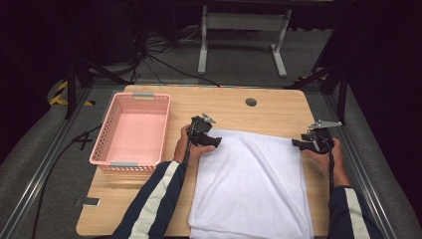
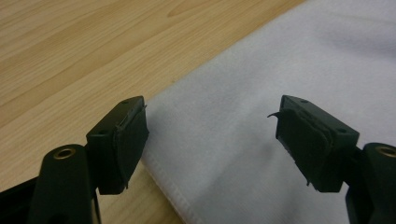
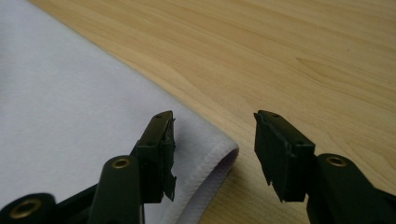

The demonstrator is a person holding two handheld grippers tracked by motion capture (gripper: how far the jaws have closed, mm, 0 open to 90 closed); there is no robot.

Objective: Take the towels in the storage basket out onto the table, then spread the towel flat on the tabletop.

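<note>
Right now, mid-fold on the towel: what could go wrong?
1. Both grippers, left gripper and right gripper, stand open at the far corners of the white towel, so the fold may spring back.
2. The towel's near edge reaches the table front edge; a tug could slide it off.

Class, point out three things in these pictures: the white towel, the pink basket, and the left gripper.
white towel [image 1: 254, 184], high view, middle of the cloth.
pink basket [image 1: 165, 119], high view, right rim.
left gripper [image 2: 212, 140], left gripper view, midway between its open fingertips.
</note>
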